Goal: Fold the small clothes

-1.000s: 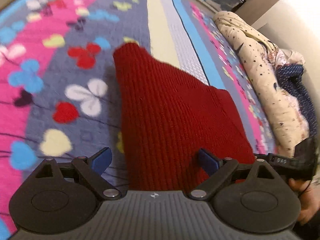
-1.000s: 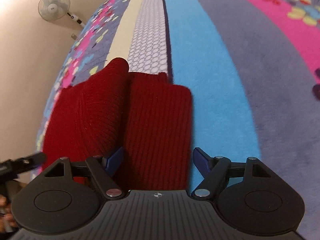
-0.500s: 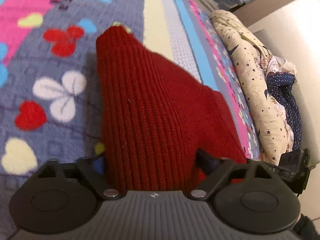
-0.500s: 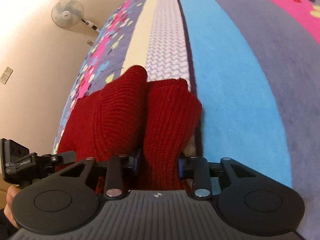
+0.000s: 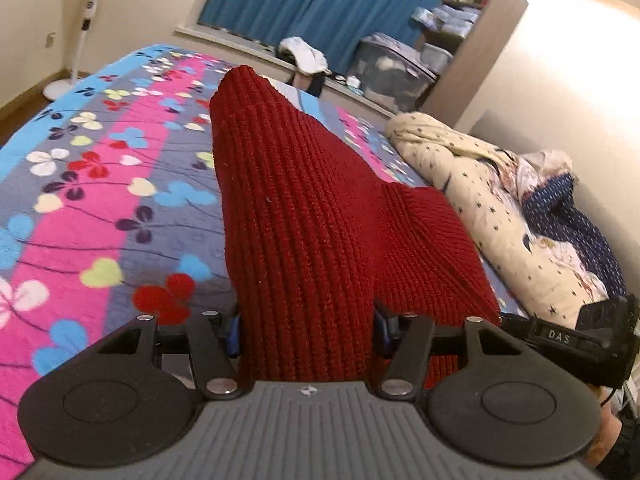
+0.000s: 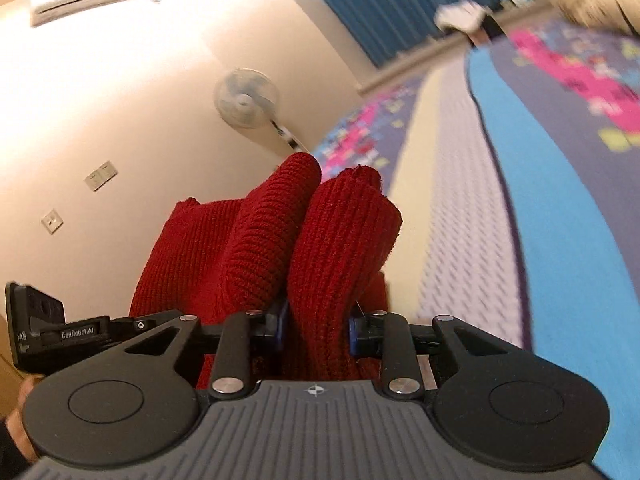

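Both grippers, L [image 5: 308,332] & R [image 6: 316,328], clamp red knit [image 5: 304,220], long axis pointing fwd.

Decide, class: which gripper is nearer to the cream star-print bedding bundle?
Right. The right gripper sits just beside the cream star-print bedding. The left gripper is farther away across the red knit garment that both clamp.

Patterned bed [image 5: 100,200], star-print bedding [image 5: 480,184] heaped

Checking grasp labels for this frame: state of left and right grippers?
Left gripper: shut on the red knit garment.
Right gripper: shut on the same red knit garment, a bunched fold between its fingers.
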`<state>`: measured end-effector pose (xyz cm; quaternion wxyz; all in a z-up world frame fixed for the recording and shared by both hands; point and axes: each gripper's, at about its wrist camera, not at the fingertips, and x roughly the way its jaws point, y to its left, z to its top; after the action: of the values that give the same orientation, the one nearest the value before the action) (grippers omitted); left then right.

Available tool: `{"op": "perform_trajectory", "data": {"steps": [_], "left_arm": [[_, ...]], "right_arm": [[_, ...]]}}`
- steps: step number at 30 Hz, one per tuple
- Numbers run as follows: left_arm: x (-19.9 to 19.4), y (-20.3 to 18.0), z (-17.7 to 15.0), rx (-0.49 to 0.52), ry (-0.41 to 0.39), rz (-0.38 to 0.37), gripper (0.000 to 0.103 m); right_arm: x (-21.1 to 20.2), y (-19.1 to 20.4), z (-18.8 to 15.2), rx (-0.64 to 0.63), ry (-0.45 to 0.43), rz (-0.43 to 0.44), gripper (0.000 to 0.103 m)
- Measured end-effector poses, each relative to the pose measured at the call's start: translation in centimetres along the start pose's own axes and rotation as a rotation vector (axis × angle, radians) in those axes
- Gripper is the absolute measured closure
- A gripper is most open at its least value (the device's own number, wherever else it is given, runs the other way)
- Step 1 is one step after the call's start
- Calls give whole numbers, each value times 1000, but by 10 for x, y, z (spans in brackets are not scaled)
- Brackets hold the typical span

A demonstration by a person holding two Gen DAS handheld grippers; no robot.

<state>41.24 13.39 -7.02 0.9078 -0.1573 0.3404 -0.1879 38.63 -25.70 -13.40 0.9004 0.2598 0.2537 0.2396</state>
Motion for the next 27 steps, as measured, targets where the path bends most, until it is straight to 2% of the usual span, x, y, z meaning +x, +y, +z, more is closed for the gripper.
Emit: {"op": "perform_trajectory", "data": {"steps": [2, 4, 6, 7, 8, 10, 12, 14, 16, 17, 18, 19, 21, 22, 24, 25, 26, 27], "left_arm": [[6, 12, 2, -29, 15, 19, 35], [17, 24, 3, -77, 73, 100, 27], [21, 35, -1, -99, 116, 236, 28], [19, 36, -2, -80, 104, 290, 28], [13, 34, 0, -54, 80, 321, 28], [-4, 27, 4, -31, 24, 300, 28], [-24, 17, 7, 6, -16, 229, 28], [-35, 2, 3, 81, -7, 152, 30], [-31, -16, -9, 204, 64, 123, 39], [-20, -22, -17, 264, 130, 137, 46], [-4, -28, -31, 323, 206, 176, 48], [4, -34, -39, 378, 213, 202, 47], [0, -48, -43, 441, 173, 205, 48], [-7, -52, -43, 442, 153, 200, 48], [-24, -58, -43, 429, 129, 162, 48], [-31, -60, -46, 436, 129, 153, 48], [-29, -60, -50, 440, 158, 152, 48], [-18, -55, -58, 444, 226, 177, 48]], "right_arm": [[13, 4, -1, -29, 1, -16, 73], [28, 1, -3, -39, 38, -75, 65], [40, -5, -3, -62, 87, -209, 62], [39, -8, -2, -79, 78, -290, 62], [36, -10, 0, -78, 58, -318, 62], [22, -9, 8, -64, 12, -287, 62], [8, 3, 13, -71, -17, -193, 58], [1, 21, 10, -129, 1, -66, 52], [5, 36, 3, -210, 61, -3, 50], [13, 40, -2, -249, 125, 1, 51], [24, 43, -11, -289, 200, -34, 52], [43, 40, -21, -333, 300, -116, 52], [58, 27, -34, -301, 405, -174, 50], [56, 26, -30, -259, 397, -177, 51], [43, 28, -22, -233, 357, -141, 68], [37, 33, -22, -239, 343, -115, 71], [34, 34, -23, -256, 353, -115, 72], [34, 33, -29, -273, 380, -141, 72]]}}
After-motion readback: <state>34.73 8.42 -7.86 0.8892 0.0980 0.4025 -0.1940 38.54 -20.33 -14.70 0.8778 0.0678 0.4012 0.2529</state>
